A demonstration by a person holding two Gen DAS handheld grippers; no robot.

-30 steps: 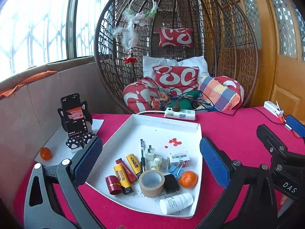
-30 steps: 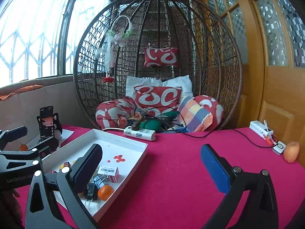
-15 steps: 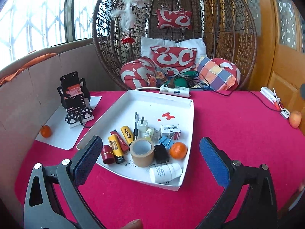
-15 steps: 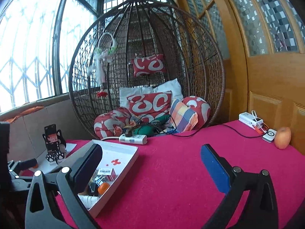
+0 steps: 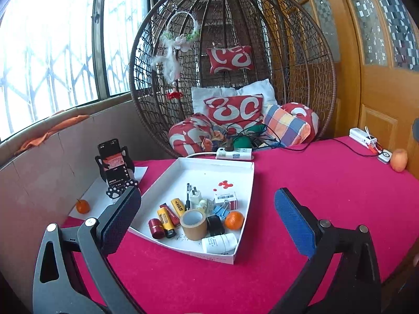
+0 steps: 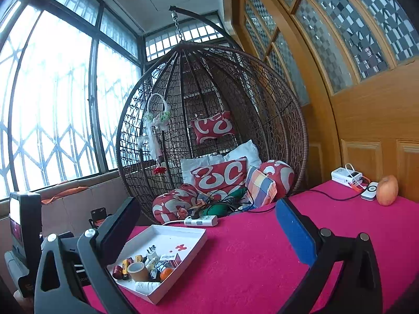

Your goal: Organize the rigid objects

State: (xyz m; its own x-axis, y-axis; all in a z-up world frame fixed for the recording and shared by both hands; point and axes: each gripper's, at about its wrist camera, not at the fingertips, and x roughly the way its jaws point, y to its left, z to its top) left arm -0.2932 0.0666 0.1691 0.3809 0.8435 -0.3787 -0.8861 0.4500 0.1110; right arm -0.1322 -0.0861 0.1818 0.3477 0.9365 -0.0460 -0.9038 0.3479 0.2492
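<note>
A white tray (image 5: 235,167) on the pink table holds several small objects: a roll of brown tape (image 5: 193,223), a tangerine (image 5: 233,220), a white bottle (image 5: 219,242), yellow tubes (image 5: 164,218), a red cylinder (image 5: 155,228), a black block (image 5: 215,225), a blue binder clip (image 5: 219,209), a charger plug (image 5: 195,196) and a pen (image 5: 187,192). My left gripper (image 5: 207,217) is open and empty, raised in front of the tray. My right gripper (image 6: 207,225) is open and empty, higher and further back; the tray (image 6: 188,231) lies low left there.
A phone on a stand (image 5: 115,167) and a second tangerine (image 5: 82,206) sit on white paper left of the tray. A power strip (image 5: 234,153) lies behind it. An apple (image 5: 398,160) and white devices (image 5: 362,135) are at the far right. A wicker hanging chair (image 5: 230,78) stands behind.
Both grippers have pulled back and risen from the table. The tray looks smaller and farther in both views. Both stay open and empty.
</note>
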